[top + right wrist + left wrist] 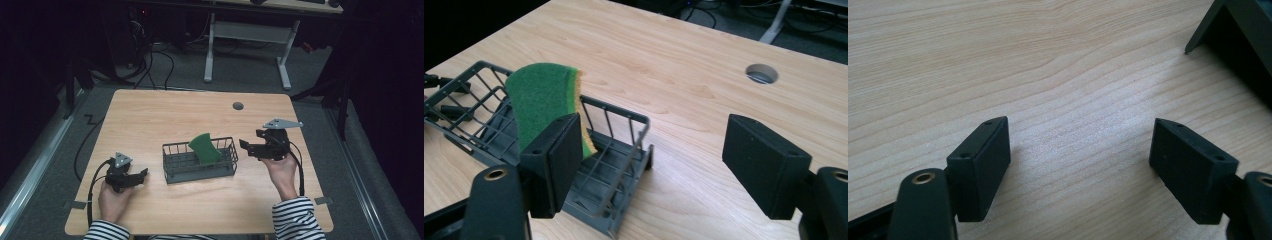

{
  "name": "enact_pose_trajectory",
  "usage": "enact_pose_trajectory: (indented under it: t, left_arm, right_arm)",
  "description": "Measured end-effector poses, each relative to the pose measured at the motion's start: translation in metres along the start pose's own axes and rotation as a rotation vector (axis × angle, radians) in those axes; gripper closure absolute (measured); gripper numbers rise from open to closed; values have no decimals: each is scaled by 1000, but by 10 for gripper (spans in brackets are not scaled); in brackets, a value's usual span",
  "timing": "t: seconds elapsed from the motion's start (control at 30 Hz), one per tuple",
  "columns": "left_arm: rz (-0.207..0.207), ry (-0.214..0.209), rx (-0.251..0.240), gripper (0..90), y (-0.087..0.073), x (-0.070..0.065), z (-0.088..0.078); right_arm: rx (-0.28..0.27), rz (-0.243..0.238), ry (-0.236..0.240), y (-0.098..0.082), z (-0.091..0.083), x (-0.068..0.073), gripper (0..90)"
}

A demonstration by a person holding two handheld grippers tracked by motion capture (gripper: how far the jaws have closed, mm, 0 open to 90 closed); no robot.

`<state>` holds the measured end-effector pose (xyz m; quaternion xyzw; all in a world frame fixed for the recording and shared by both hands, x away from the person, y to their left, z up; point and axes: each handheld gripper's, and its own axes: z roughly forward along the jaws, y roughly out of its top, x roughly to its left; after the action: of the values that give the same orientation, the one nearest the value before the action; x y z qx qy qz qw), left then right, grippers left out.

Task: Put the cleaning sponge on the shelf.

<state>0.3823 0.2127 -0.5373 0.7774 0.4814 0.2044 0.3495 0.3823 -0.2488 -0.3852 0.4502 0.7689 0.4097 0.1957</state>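
Note:
A dark wire basket stands in the middle of the wooden table. A green sponge with a yellow underside leans upright inside it, against the right part. My right gripper hovers just right of the basket, jaws wide apart and empty. My left gripper rests low over the table left of the basket, open with bare wood between its jaws.
A round cable hole lies in the table near its far right side. A white desk frame and cables stand on the floor beyond the far edge. A basket corner shows in the left gripper view.

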Motion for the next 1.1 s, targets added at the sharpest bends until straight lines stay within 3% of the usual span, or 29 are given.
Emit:
enact_pose_trajectory:
  t: [0.67,1.1]
  left_arm:
    - [0,0,0,249,0,0,0]
    - [0,0,1,250,0,0,0]
  right_arm:
    - [-65,103,-51,-35,-39,-35,270]
    - [-93,157,-71,-66,-54,-47,277]
